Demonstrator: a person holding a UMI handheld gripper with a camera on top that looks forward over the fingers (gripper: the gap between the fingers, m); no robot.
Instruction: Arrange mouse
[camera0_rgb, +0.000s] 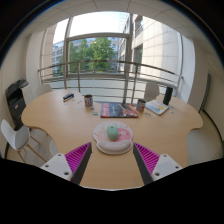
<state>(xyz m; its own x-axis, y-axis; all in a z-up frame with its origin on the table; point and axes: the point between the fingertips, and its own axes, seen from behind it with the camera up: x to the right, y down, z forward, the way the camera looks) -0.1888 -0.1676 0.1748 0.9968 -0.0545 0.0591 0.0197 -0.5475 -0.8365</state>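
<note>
one mouse between open fingers

A small dark object at ten o'clock on the table was too tiny to identify. The chair at nine o'clock was cut off.

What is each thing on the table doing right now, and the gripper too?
gripper: open, holding nothing, above the table's near edge.
mouse: resting on the round pad, just ahead of the fingers, untouched.
round pad: lying flat on the table.
table: bearing things.
cup: standing upright.
book: closed, lying flat.
</note>
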